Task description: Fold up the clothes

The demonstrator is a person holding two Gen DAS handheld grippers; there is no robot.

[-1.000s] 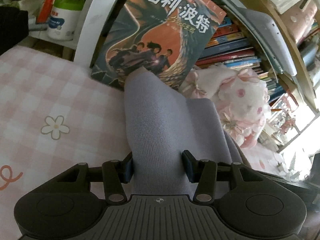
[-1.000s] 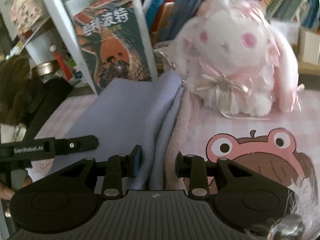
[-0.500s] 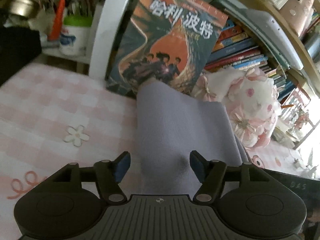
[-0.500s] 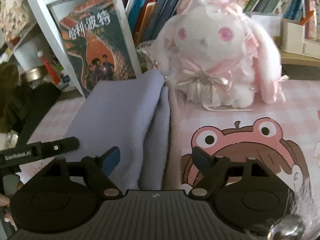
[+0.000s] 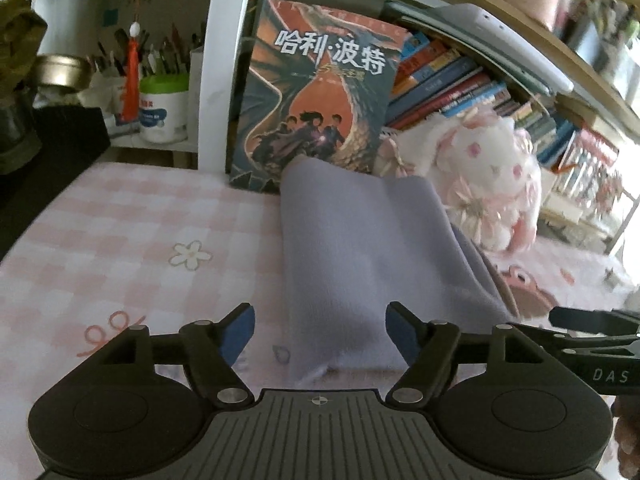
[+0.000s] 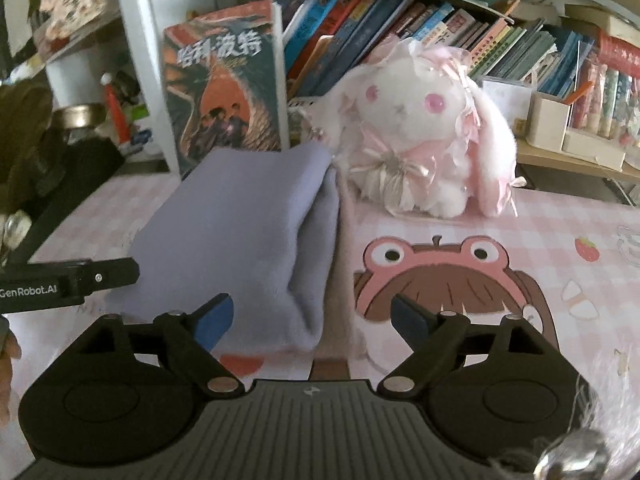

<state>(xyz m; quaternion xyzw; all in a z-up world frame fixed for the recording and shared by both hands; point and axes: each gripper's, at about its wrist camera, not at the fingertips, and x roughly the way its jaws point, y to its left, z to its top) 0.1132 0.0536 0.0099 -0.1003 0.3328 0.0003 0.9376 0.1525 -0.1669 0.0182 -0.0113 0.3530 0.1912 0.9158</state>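
We hold both grippers, left (image 5: 320, 334) and right (image 6: 312, 320), fingers spread and empty, at the near end of the folded lilac garment (image 5: 372, 264), whose long axis runs far along the tabletop (image 5: 120, 240).

Lavender knit garment (image 5: 360, 264) lies folded flat on the pink checked cloth (image 5: 132, 236)
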